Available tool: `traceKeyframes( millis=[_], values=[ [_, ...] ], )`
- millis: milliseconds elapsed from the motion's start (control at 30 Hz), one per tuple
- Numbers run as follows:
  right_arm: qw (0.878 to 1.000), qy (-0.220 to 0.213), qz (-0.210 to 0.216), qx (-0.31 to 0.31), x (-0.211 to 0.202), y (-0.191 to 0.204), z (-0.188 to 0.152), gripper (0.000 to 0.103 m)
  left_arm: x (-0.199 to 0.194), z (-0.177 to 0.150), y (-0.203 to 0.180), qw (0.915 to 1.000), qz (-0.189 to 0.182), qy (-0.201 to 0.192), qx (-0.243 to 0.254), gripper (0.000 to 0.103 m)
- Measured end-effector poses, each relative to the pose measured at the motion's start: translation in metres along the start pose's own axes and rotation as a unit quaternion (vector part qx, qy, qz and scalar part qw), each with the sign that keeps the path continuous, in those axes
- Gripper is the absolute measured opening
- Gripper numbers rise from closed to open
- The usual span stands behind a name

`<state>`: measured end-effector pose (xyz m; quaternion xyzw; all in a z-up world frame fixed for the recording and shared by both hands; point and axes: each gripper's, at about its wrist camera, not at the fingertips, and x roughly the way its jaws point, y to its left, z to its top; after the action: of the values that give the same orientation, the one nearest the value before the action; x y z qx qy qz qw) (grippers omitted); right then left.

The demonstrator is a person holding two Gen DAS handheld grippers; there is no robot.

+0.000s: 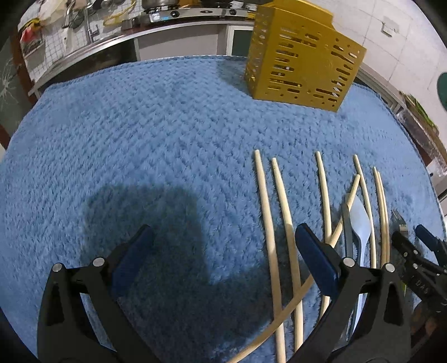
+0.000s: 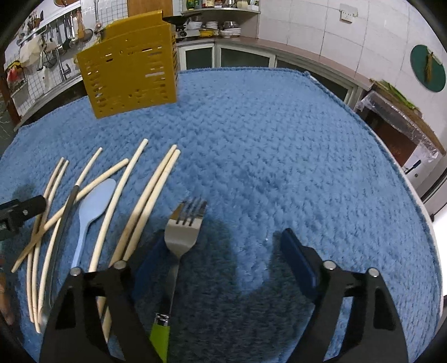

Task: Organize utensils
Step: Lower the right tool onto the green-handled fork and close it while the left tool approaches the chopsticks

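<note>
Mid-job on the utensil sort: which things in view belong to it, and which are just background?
Job items:
pale wooden chopsticks
light blue plastic spoon
steel fork with green handle
dark-handled knife
yellow slotted utensil holder

Background:
blue fluffy mat
hanging kitchen tools
stove

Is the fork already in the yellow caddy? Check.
No: the fork lies on the blue towel, far from the caddy.

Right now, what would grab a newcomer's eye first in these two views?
The yellow slotted plastic utensil caddy stands upright at the far edge of the fluffy blue towel. Nearer, pale wooden chopsticks lie scattered, one crossing others, with a light blue plastic spoon among them. A metal fork with a green handle lies between the open right gripper fingers.
</note>
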<state>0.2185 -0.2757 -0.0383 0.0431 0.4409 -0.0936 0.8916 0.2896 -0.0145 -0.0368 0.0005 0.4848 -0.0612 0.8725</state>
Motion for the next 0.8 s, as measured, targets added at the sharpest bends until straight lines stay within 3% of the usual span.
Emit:
traceKeyframes(
  millis=[167,233,333,433,667,800],
  values=[
    [1.000,0.001,0.017,0.006,0.002,0.000,0.005,0.061,0.001,0.004,-0.009,0.9998,-0.004,0.010,0.016,0.082],
    [1.000,0.001,0.021,0.007,0.002,0.001,0.006,0.047,0.000,0.005,-0.010,0.9997,-0.005,0.013,0.018,0.078],
    [0.999,0.004,0.032,0.001,-0.001,0.004,0.007,0.034,-0.002,0.005,-0.011,0.9995,-0.020,0.017,0.016,0.063],
    [0.999,0.005,0.035,0.000,-0.001,0.006,0.007,0.031,-0.004,0.005,-0.014,0.9993,-0.024,0.020,0.019,0.054],
    [0.999,0.006,0.035,0.001,0.004,0.009,0.012,0.030,0.002,0.012,-0.020,0.9992,-0.013,0.035,0.016,0.050],
    [0.999,0.007,0.048,0.010,0.004,0.004,0.013,0.029,-0.004,0.014,-0.008,0.9981,-0.047,0.039,-0.012,0.028]
  ],
)
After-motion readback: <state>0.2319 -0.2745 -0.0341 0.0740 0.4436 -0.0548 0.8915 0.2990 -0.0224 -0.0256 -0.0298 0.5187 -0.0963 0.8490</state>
